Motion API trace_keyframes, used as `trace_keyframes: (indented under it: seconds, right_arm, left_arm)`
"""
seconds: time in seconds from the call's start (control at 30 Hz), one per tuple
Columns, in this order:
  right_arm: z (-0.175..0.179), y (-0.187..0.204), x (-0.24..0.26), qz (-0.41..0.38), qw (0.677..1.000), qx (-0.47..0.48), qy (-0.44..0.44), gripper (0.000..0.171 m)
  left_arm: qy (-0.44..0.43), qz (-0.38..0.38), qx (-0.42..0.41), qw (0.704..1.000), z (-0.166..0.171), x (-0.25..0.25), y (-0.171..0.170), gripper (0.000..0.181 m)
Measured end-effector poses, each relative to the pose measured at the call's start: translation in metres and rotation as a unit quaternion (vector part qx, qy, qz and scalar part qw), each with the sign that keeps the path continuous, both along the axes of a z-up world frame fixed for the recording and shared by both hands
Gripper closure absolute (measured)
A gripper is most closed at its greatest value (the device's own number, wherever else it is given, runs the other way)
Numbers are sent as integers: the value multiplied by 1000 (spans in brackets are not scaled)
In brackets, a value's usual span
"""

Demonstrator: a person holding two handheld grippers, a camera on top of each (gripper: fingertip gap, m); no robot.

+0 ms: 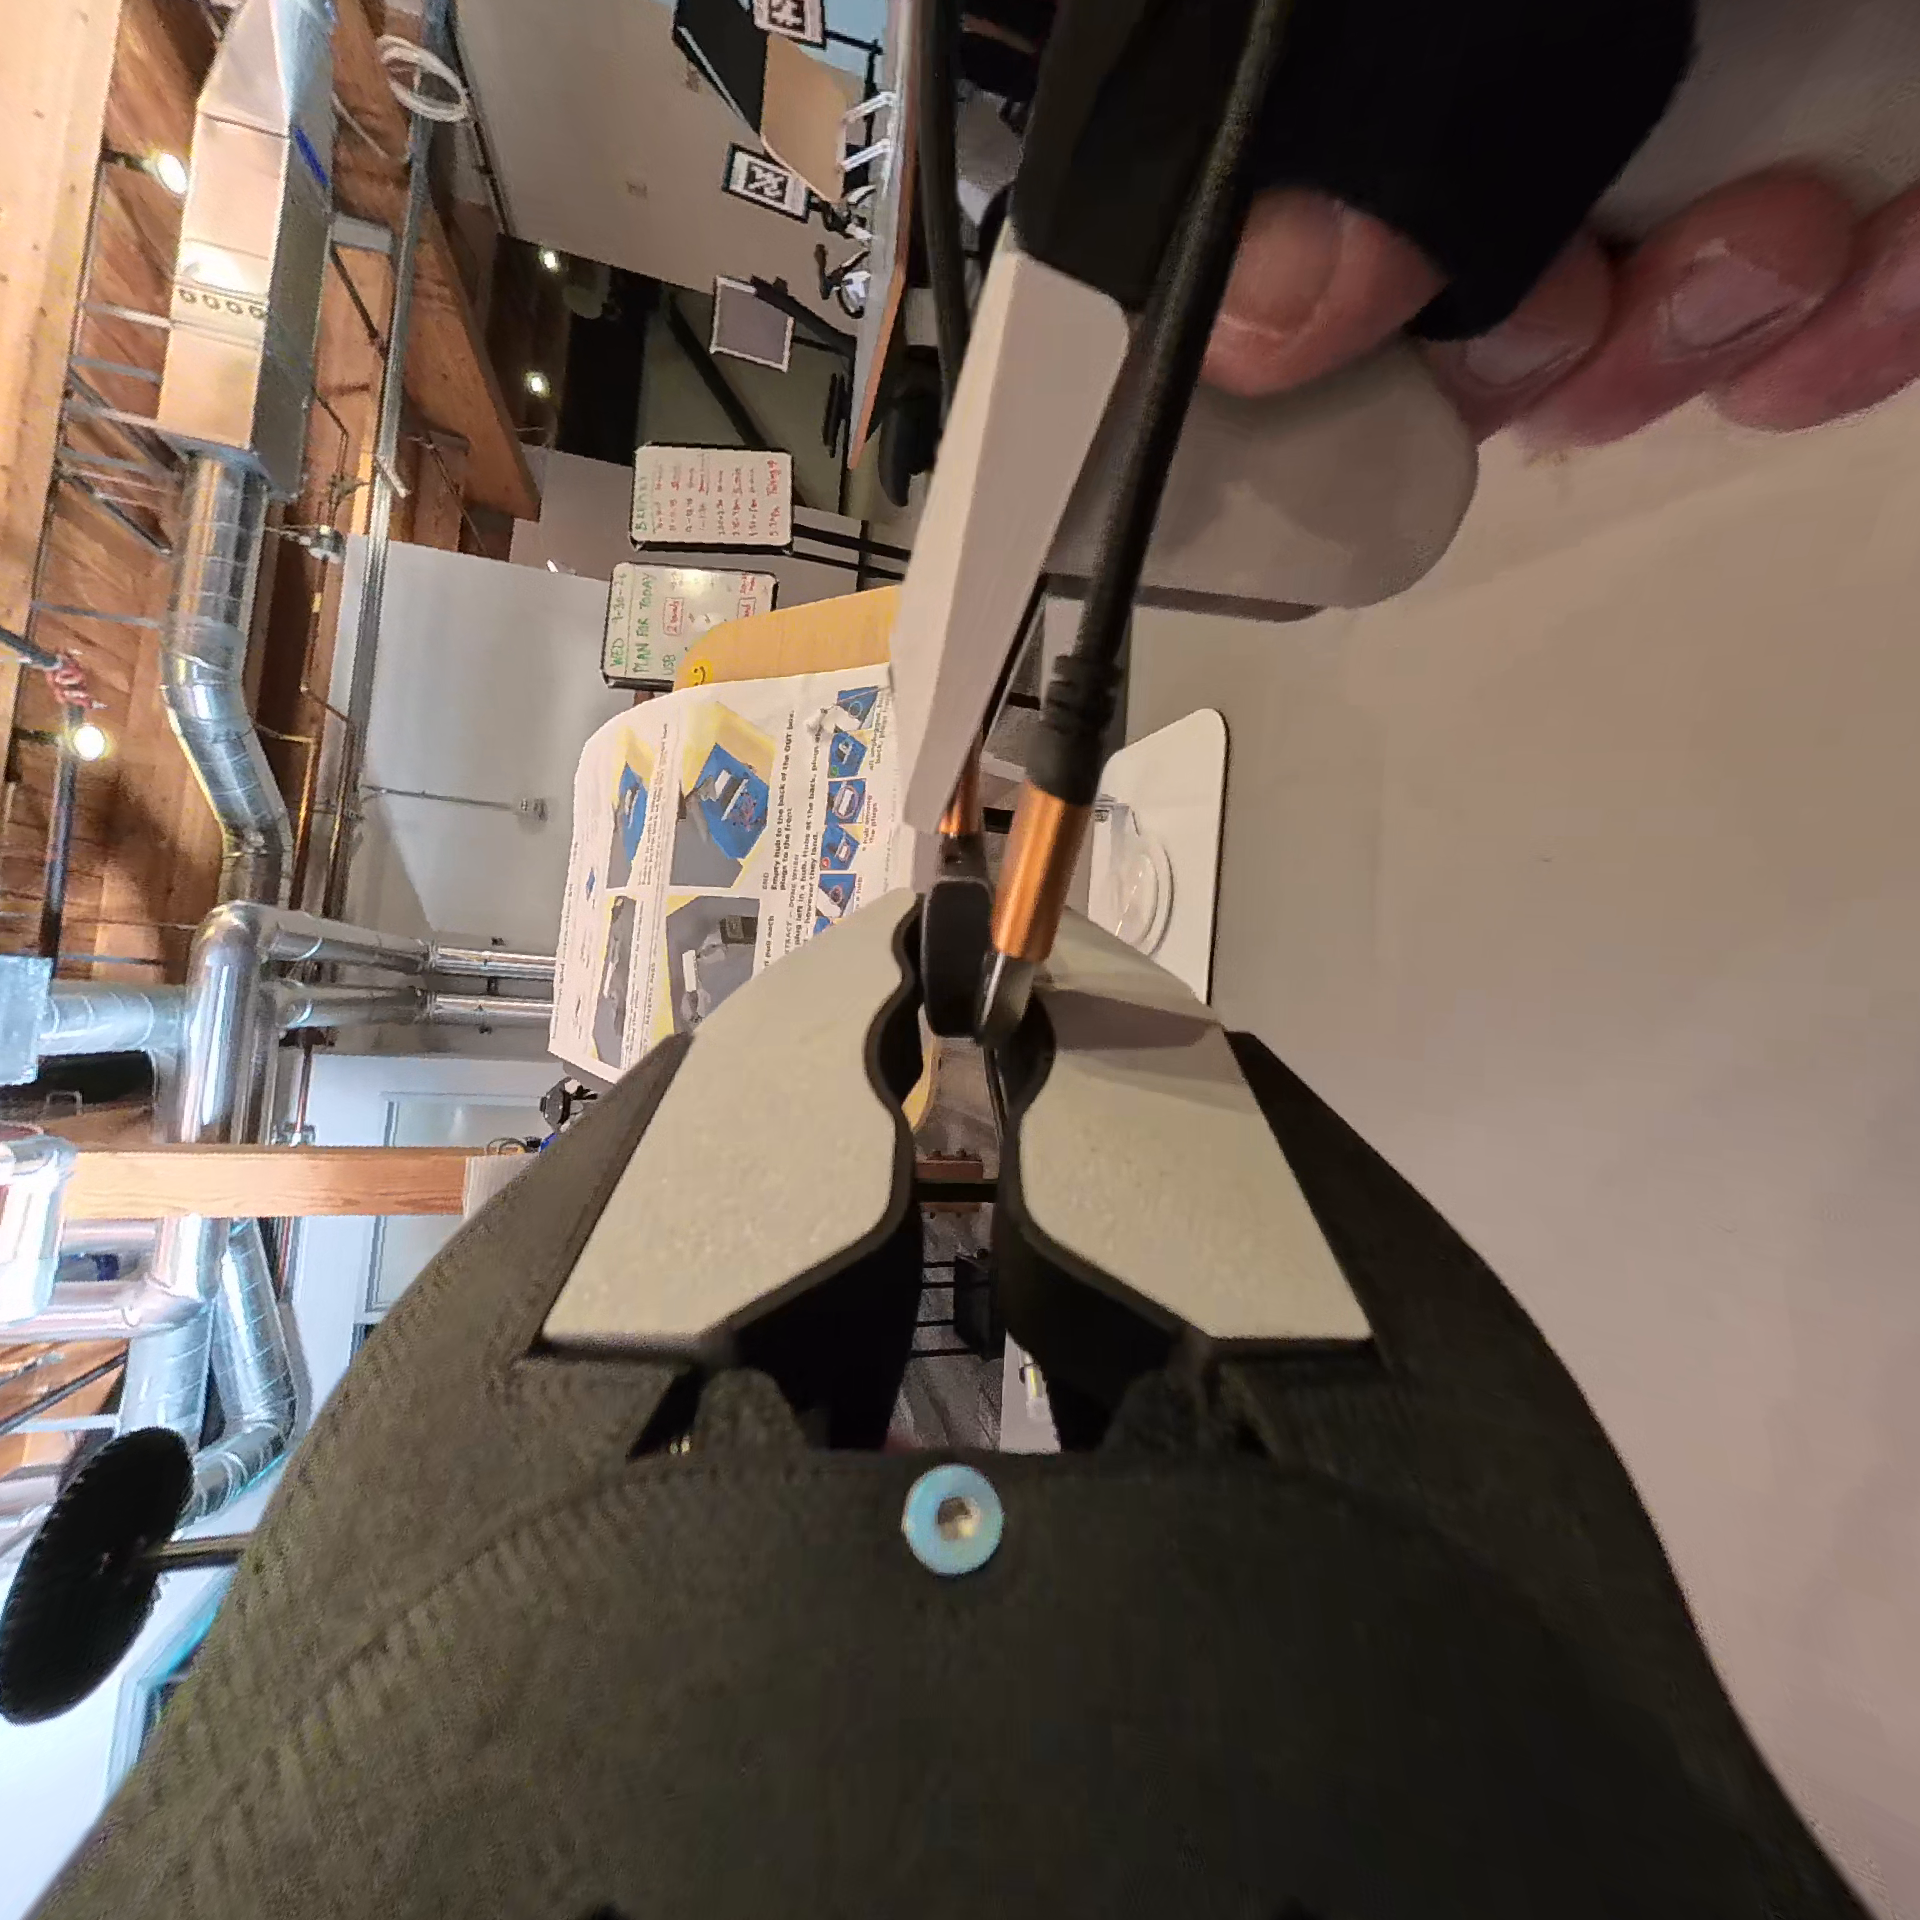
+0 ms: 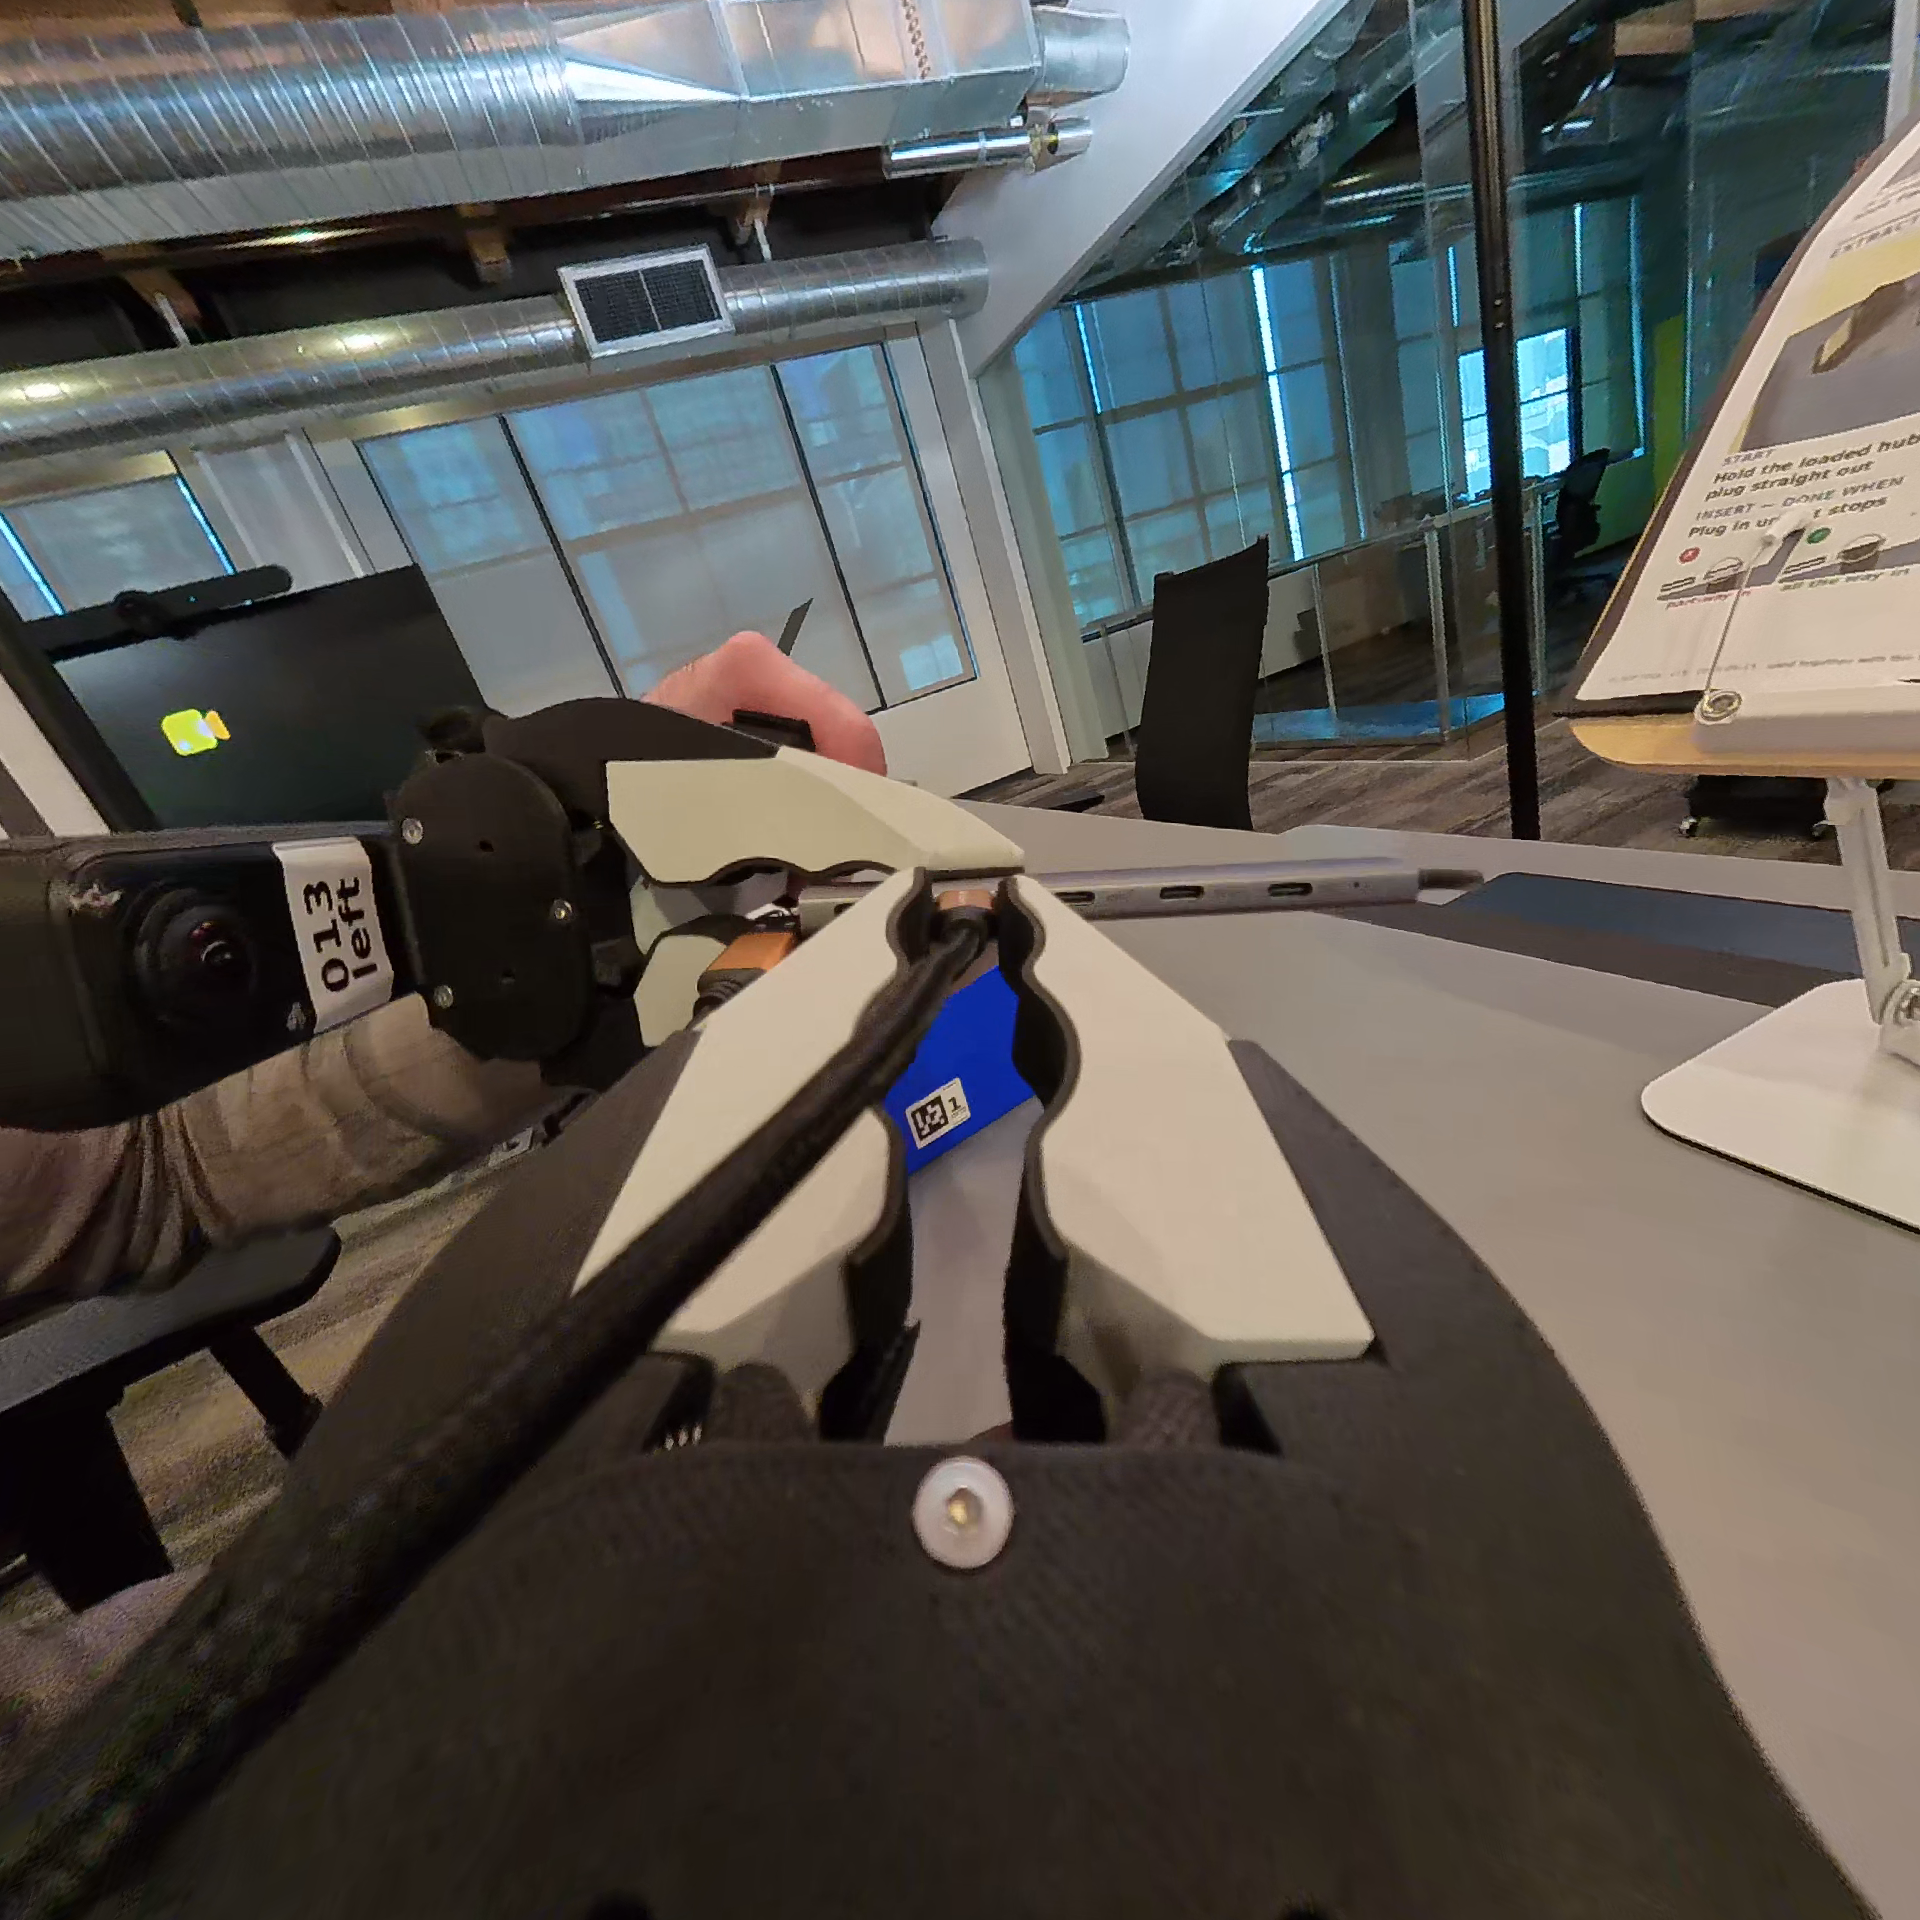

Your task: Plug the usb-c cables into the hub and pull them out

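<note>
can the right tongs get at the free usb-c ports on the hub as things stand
Probably not yet: the right tongs are shut on a copper plug. Otherwise the open ports along the hub look unobstructed.

The hub (image 2: 1226,891) lies on the desk (image 2: 1455,1091) just ahead of the right claw (image 2: 961,899) and runs off to that claw's right. A plug (image 2: 964,896) sits between the right claw's tips, at the hub's near end, its cable (image 2: 623,1278) trailing back to the left. The left claw (image 2: 790,883) comes in from the left, closed around the hub's end. A stand (image 2: 1818,1081) with a sheet (image 2: 1787,468) is farther right.

In the left wrist view the hub's end (image 1: 951,961) sits between the left claw (image 1: 961,1023) tips, a plug (image 1: 1029,873) just right of it.
</note>
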State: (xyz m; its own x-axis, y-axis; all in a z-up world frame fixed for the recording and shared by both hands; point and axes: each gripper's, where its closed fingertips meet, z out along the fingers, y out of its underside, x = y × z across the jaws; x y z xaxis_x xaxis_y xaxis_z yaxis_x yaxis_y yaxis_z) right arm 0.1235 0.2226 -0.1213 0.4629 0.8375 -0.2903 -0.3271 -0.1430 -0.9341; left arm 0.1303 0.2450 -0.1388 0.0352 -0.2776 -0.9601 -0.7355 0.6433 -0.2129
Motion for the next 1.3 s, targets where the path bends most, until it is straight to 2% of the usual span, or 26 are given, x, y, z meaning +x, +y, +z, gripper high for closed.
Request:
trace_keyframes:
  seconds: [0.17, 0.3, 0.63, 0.8, 1.0, 1.17, 1.3]
  right_arm:
    - [-4, -3, -1, 25, 1000, -6, -18, 161]
    - [-7, -3, 0, 25, 998, -10, -48, 161]
    - [-7, -7, 2, 23, 997, 7, -75, 161]
    - [-6, -7, 4, 22, 998, 0, -58, 161]
    - [-7, -10, -4, 28, 998, 1, -59, 162]
    - [-7, -10, -5, 24, 998, 1, -62, 161]
    - [-9, -10, -7, 27, 998, -3, -64, 162]
  left_arm:
    - [36, -18, -31, 999, -3, 0, -3, 172]
    - [60, -25, -18, 998, -4, 0, -2, 172]
    - [69, -31, 7, 997, -1, 3, -5, 172]
    - [61, -28, 5, 998, 0, 4, -5, 172]
    - [57, -19, 18, 998, 0, 9, -1, 157]
    - [59, -19, 17, 998, -3, 9, 0, 169]
    - [57, -19, 22, 998, -5, 10, 1, 168]
